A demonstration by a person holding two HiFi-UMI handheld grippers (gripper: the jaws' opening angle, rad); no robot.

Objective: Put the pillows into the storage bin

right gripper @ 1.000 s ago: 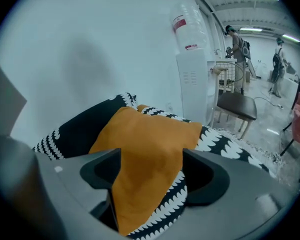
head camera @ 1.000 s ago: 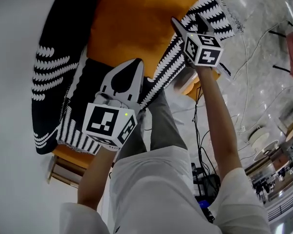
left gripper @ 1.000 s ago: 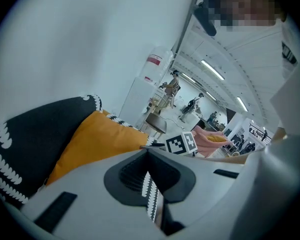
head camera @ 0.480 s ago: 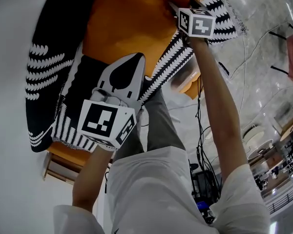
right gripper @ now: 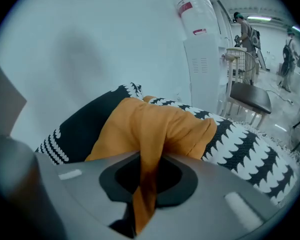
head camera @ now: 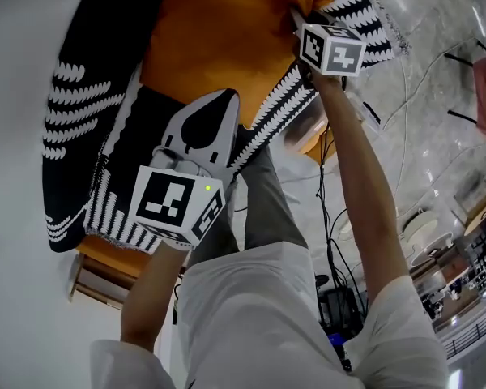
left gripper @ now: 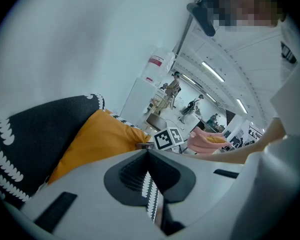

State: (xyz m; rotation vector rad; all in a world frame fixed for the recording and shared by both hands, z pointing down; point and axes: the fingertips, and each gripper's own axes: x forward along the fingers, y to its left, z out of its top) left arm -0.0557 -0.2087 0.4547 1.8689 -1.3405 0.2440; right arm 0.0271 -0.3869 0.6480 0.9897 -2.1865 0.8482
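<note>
An orange pillow (head camera: 219, 35) lies at the top middle of the head view, between a black pillow with white marks (head camera: 81, 112) and a black-and-white patterned pillow (head camera: 287, 96). My right gripper (head camera: 300, 21) is at the orange pillow's near corner. Its jaws have just been closing, and a fold of the orange pillow (right gripper: 155, 124) is pinched between them in the right gripper (right gripper: 142, 159). My left gripper (head camera: 223, 108) is lower in the view, shut on a strip of the patterned pillow, which shows between the jaws of the left gripper (left gripper: 148, 156). No storage bin is in view.
A white wall fills the left. Cables (head camera: 334, 217) and a white spool (head camera: 428, 230) lie on the marble floor at the right. A wooden frame (head camera: 87, 286) shows under the pillows. A chair (right gripper: 250, 98) and a white unit (right gripper: 204, 66) stand beyond them.
The right gripper has moved up the picture to the orange pillow's corner and closed on its fabric. The left gripper has stayed where it was.
</note>
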